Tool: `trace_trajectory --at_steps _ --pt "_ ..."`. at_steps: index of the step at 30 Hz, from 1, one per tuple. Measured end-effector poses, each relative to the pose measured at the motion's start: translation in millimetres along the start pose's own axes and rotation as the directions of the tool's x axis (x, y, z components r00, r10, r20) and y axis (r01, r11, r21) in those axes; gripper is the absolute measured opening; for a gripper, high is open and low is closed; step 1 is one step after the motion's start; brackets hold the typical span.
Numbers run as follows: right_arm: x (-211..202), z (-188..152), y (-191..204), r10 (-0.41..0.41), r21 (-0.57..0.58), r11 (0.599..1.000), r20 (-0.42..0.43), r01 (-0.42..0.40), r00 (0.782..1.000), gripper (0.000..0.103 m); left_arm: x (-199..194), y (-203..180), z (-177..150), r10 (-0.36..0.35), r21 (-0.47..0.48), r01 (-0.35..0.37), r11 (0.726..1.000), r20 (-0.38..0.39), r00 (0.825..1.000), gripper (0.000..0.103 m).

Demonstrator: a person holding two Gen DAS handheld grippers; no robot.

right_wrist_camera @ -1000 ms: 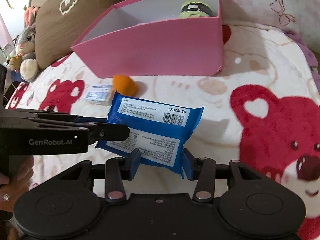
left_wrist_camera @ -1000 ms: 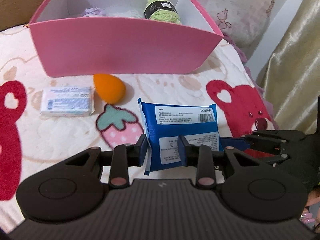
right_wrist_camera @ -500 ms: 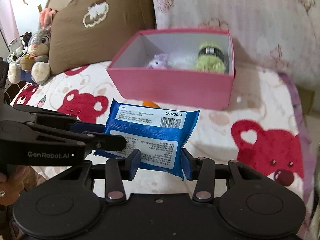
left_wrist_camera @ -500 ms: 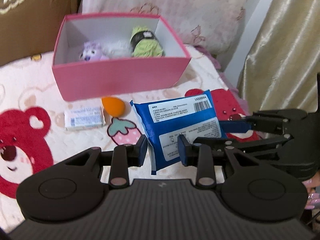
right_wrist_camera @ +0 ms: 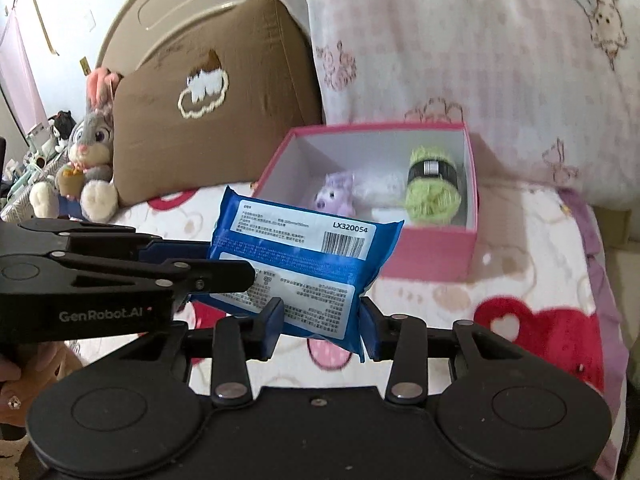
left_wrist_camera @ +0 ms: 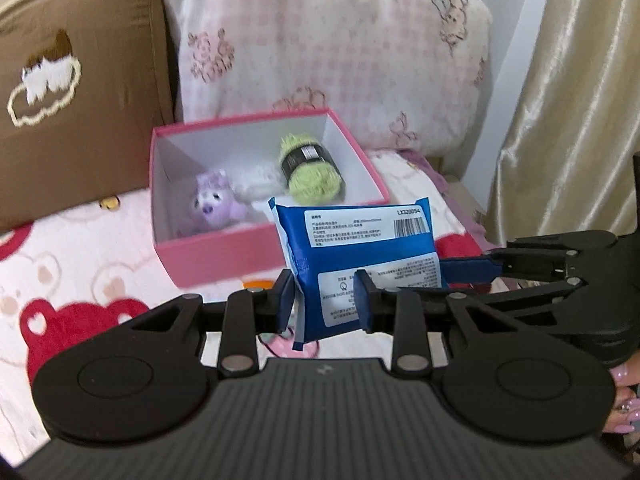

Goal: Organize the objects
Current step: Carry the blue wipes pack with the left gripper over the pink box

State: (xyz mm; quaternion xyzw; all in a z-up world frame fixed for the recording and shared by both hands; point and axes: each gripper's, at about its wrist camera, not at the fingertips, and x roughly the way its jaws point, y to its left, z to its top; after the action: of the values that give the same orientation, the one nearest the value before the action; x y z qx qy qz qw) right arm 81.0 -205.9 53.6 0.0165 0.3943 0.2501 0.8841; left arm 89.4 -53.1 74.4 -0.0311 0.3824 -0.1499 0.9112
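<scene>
A blue wipes pack (left_wrist_camera: 360, 248) with white labels hangs in the air above the bed, held from two sides. My left gripper (left_wrist_camera: 324, 300) is shut on its lower left part. My right gripper (right_wrist_camera: 322, 326) grips its lower edge with the pads pressing on it, and its jaws are still closing; in the left wrist view the right gripper (left_wrist_camera: 500, 268) reaches in from the right. Behind the pack stands the open pink box (left_wrist_camera: 224, 248), holding a green yarn ball (left_wrist_camera: 312, 172), a purple plush (left_wrist_camera: 214, 204) and a white fluffy thing (left_wrist_camera: 260, 180).
An orange sponge (left_wrist_camera: 256, 283) peeks out in front of the box. A brown pillow (right_wrist_camera: 208, 120) and a pink patterned pillow (right_wrist_camera: 480, 60) lean behind the box. A bunny plush (right_wrist_camera: 88, 148) sits far left, a gold curtain (left_wrist_camera: 568, 100) hangs at right. The bedspread (right_wrist_camera: 540, 280) has red bears.
Both grippers have risen together with the blue pack held between them. The box now shows from above, and the small white packet on the bedspread has dropped out of view.
</scene>
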Motion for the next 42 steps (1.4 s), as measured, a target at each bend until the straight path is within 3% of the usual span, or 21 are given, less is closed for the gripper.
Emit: trace_trajectory --at_steps 11,17,30,42 --pt "44.1 68.4 -7.9 -0.031 -0.074 0.997 0.038 0.033 0.999 0.042 42.7 38.1 65.2 0.042 -0.063 -0.041 0.997 0.020 0.999 0.031" --pt "96.6 92.9 -25.1 -0.025 -0.081 0.996 -0.015 0.024 1.000 0.042 97.7 62.0 88.5 0.064 -0.112 -0.070 0.991 -0.057 0.996 0.032" --pt "210.6 87.3 -73.8 -0.006 -0.015 1.000 -0.183 0.004 0.983 0.041 220.5 110.9 73.0 0.012 -0.243 -0.078 0.967 -0.265 0.964 0.032" --pt "237.4 77.3 -93.4 -0.029 0.041 0.998 -0.267 0.041 0.963 0.041 265.5 121.1 59.6 -0.039 -0.299 -0.081 0.951 -0.373 0.927 0.030"
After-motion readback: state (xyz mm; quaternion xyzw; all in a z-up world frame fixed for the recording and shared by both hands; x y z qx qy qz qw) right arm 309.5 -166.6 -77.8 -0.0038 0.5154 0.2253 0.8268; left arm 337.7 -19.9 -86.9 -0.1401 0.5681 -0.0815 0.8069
